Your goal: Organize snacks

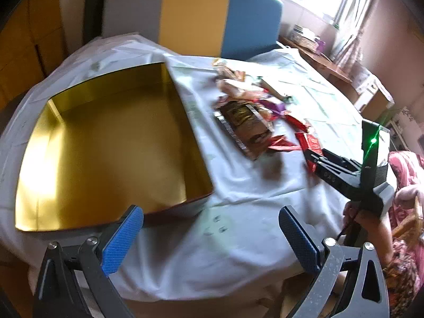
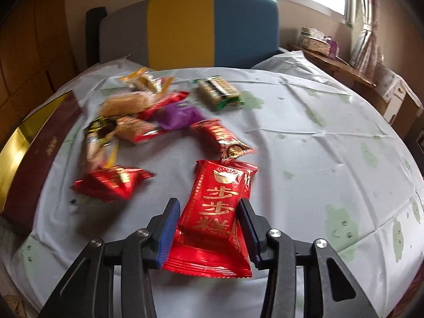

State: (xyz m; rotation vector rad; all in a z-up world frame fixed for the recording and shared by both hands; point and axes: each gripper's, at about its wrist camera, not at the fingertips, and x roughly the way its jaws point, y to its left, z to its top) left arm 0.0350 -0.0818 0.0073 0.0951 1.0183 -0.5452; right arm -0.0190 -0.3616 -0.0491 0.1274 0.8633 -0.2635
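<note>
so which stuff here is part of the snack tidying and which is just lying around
Part of the job: red snack packet between the right gripper's jaws; snack pile; green bar; gold box.

Just there: chair; tissue box on the side shelf; curtain.

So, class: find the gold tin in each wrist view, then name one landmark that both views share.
Left wrist view: the gold tin fills the left half, open, on the white cloth, ahead of the left gripper.
Right wrist view: only a strip of the tin shows at the far left edge, behind its dark red wall.
Shared landmark: the grey, yellow and blue headboard beyond the cloth.
</note>
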